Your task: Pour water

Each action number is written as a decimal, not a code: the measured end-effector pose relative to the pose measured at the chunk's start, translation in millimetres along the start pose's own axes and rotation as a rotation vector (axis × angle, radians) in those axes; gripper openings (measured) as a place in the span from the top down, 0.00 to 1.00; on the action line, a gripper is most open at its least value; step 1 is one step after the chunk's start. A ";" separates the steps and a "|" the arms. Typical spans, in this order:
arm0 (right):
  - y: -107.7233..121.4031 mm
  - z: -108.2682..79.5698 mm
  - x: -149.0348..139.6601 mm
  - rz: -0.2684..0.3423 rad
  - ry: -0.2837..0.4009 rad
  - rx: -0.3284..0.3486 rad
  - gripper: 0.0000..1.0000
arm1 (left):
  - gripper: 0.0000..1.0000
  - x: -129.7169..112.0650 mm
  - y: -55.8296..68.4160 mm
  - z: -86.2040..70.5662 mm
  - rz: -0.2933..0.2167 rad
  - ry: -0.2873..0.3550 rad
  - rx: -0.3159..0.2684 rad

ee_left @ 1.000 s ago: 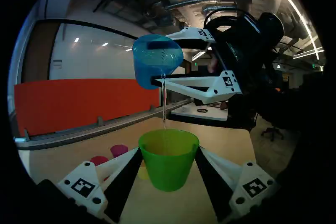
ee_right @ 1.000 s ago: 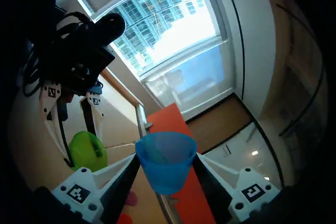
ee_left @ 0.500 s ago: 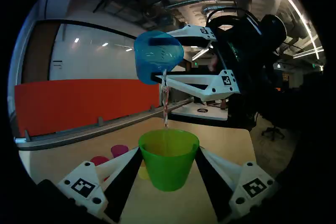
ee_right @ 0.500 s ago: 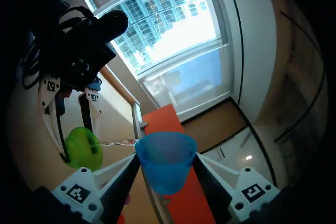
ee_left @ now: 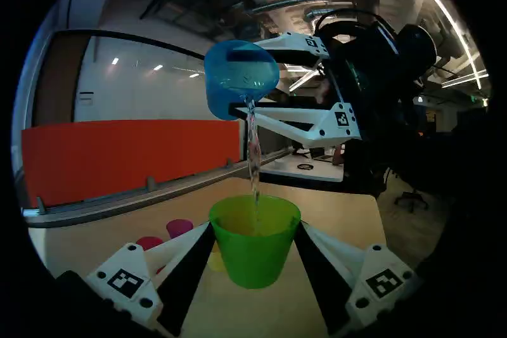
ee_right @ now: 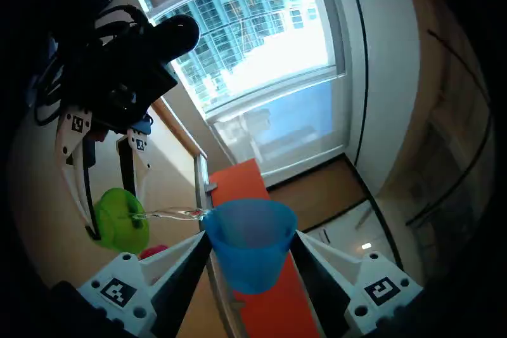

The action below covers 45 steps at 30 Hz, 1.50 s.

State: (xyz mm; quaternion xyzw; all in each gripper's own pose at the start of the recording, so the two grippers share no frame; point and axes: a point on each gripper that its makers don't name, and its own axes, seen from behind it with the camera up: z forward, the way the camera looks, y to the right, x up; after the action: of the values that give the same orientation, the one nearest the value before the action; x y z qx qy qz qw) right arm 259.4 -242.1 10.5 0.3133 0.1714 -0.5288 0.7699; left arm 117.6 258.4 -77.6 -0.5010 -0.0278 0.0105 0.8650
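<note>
My left gripper [ee_left: 255, 255] is shut on a green cup [ee_left: 255, 246], held upright above a wooden table [ee_left: 342, 211]. Above it, my right gripper [ee_left: 272, 81] holds a blue cup [ee_left: 239, 78] tipped on its side. A stream of water [ee_left: 253, 154] falls from the blue cup's lip into the green cup. In the right gripper view, the right gripper [ee_right: 250, 255] is shut on the blue cup [ee_right: 250, 246], and the water [ee_right: 168, 214] runs sideways to the green cup [ee_right: 117, 221] held by the left gripper [ee_right: 111, 211].
Pink and purple cups [ee_left: 171, 231] stand on the table behind the left finger. An orange partition [ee_left: 127, 151] and a rail [ee_left: 139, 195] run along the table's far side. Large windows [ee_right: 266, 40] show in the right gripper view. An office chair [ee_left: 412, 198] stands at the right.
The blue cup has tipped further and risen slightly. The water stream has grown thicker and longer. The green cup has stayed still.
</note>
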 end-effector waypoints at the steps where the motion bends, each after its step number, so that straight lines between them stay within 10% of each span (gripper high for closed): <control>1: 0.3 0.1 0.0 -0.002 0.000 -0.001 0.11 | 0.15 0.1 0.2 0.1 0.000 0.000 0.000; 45: 16.7 9.0 1.5 -0.179 -0.004 -0.047 0.12 | 0.15 0.5 -1.4 -0.8 0.004 0.002 0.000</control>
State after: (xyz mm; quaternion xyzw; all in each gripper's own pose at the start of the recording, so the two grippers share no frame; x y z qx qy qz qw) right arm 274.7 -245.1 21.4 0.2776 0.2094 -0.5919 0.7271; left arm 118.1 257.1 -76.8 -0.5009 -0.0260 0.0118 0.8650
